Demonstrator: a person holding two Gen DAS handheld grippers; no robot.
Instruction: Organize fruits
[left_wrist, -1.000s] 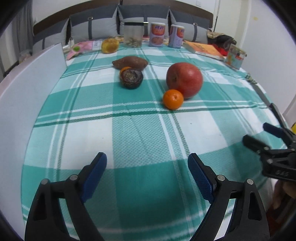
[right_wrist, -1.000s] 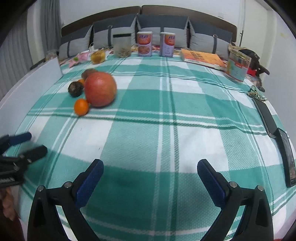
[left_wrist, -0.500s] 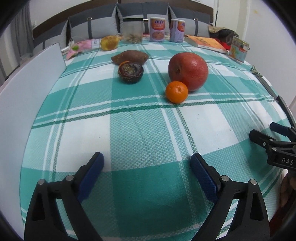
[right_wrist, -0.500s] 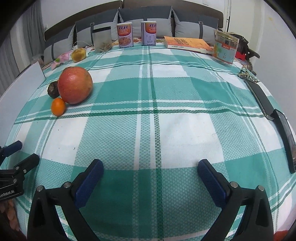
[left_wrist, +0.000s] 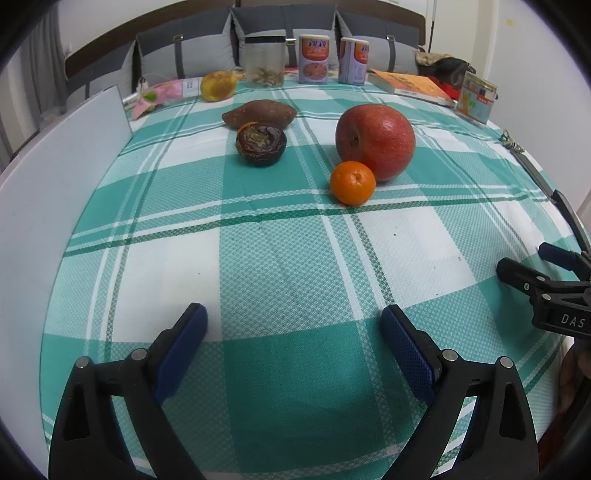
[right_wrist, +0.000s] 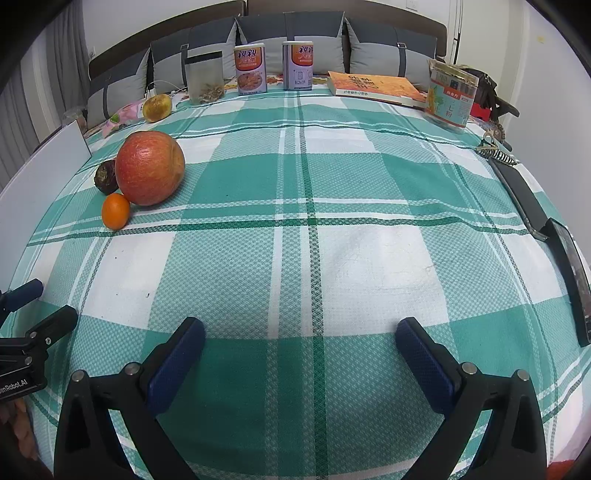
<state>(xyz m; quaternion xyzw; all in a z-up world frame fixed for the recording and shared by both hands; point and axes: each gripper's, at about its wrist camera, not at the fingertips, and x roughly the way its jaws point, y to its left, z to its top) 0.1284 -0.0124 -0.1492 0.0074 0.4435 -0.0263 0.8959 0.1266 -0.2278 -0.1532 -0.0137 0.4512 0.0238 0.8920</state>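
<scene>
Plaid cloth (right_wrist: 332, 258) spans the table, cushions (right_wrist: 314, 33) perhaps behind; both grippers' fingers spread, empty.

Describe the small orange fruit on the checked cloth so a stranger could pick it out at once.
Start at the green-and-white checked tablecloth and find the big red apple, the largest fruit there. The tangerine sits right against the apple's near side. It is the smallest fruit of the cluster and the only bright orange one, unlike the dark purplish fruit and the brown sweet potato further left.
</scene>
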